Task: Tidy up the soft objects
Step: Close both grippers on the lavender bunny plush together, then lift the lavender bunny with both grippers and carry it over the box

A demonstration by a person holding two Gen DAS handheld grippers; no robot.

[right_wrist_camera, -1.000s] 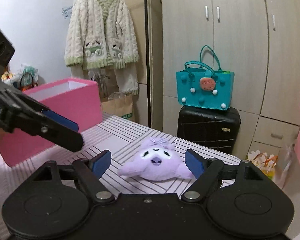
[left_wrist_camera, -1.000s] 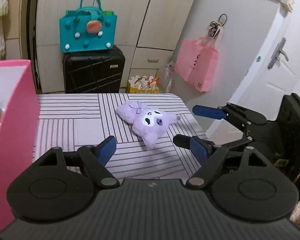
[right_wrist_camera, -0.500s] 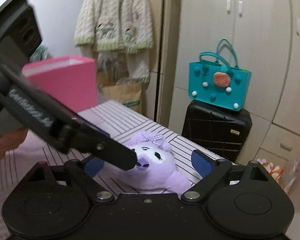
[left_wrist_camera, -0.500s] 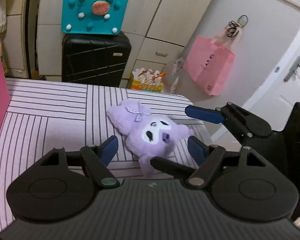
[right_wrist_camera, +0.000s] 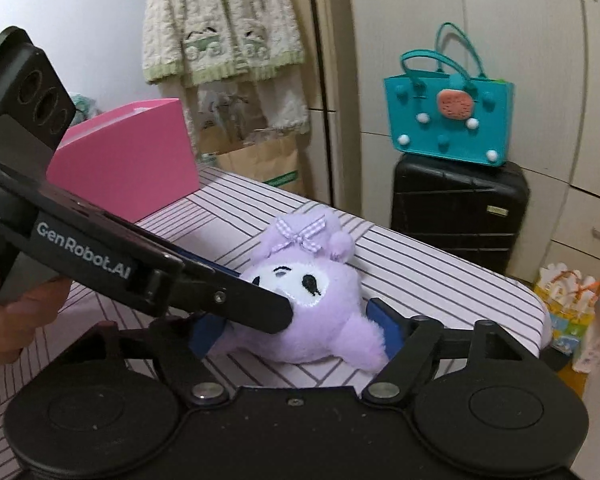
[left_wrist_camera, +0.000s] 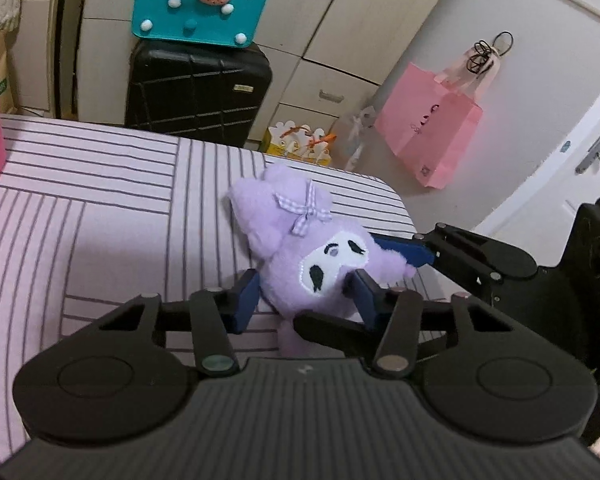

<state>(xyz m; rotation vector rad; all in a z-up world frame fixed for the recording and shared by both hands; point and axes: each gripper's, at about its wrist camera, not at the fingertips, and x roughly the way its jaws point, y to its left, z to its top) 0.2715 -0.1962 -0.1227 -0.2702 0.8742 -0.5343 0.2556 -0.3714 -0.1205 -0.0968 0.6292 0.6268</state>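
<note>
A purple plush toy (left_wrist_camera: 300, 256) with a white face and a checked bow lies on the striped table (left_wrist_camera: 100, 208), near its far right corner. My left gripper (left_wrist_camera: 306, 296) has its jaws closing, and both blue pads press the toy's lower body. In the right wrist view the same toy (right_wrist_camera: 316, 304) sits between the pads of my right gripper (right_wrist_camera: 296, 326). Those jaws are closing too and stand close at the toy's sides without clearly squeezing it. A left gripper finger (right_wrist_camera: 240, 304) crosses in front and hides part of the right gripper's left pad.
A pink box (right_wrist_camera: 128, 168) stands on the table to the left. Beyond the table's far edge are a black suitcase (left_wrist_camera: 196, 92) with a teal bag (left_wrist_camera: 200, 4) on top, a pink paper bag (left_wrist_camera: 432, 132) on the wall and a hanging cardigan (right_wrist_camera: 224, 20). A hand (right_wrist_camera: 28, 312) holds the left gripper.
Both grippers came down and in on the plush toy from either side. The left jaws narrowed onto it; the right jaws widened, then narrowed around it. The left finger now crosses the right view.
</note>
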